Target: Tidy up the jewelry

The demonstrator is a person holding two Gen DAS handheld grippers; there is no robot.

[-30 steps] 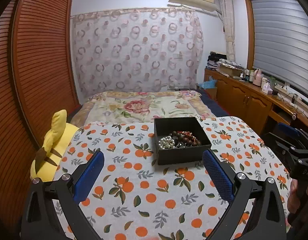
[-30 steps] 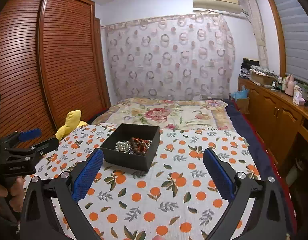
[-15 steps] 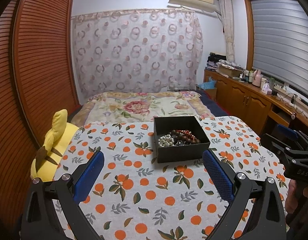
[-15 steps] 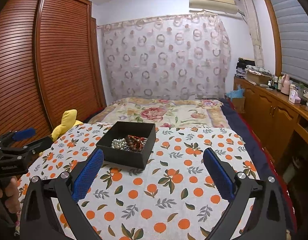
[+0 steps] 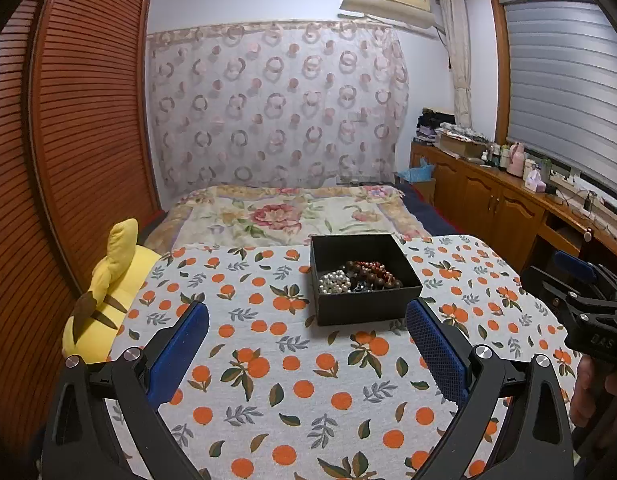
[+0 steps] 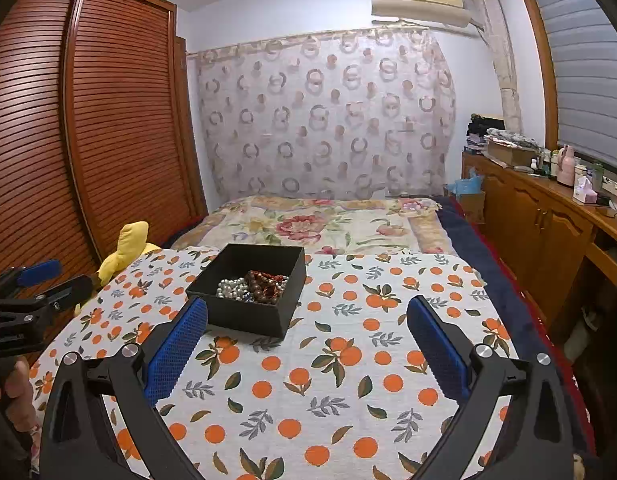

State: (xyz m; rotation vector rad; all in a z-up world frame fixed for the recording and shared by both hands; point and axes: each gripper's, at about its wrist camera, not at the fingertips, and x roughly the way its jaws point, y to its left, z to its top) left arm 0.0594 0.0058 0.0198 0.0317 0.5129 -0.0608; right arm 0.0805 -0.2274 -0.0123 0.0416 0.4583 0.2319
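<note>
An open black box (image 5: pixel 368 304) (image 6: pixel 252 312) stands on a table covered with an orange-patterned cloth (image 5: pixel 276 360) (image 6: pixel 348 360). In it lie a white pearl bracelet (image 5: pixel 335 281) (image 6: pixel 232 289) and brown and red bead strings (image 5: pixel 372 273) (image 6: pixel 268 286). My left gripper (image 5: pixel 307 320) is open and empty, in front of the box and above the cloth; it also shows at the left edge of the right wrist view (image 6: pixel 32 284). My right gripper (image 6: pixel 307 316) is open and empty, in front of the box and to its right; it shows at the right edge of the left wrist view (image 5: pixel 564 280).
A yellow plush toy (image 5: pixel 108 292) (image 6: pixel 124 252) sits at the table's left edge. Behind the table is a bed with a floral blanket (image 5: pixel 284 212). A wooden wardrobe (image 5: pixel 68 140) is on the left, a wooden cabinet (image 5: pixel 500 204) with bottles on the right.
Both grippers have risen and drawn back slightly, so the box sits a little farther off in both views. Both stay open and empty.
</note>
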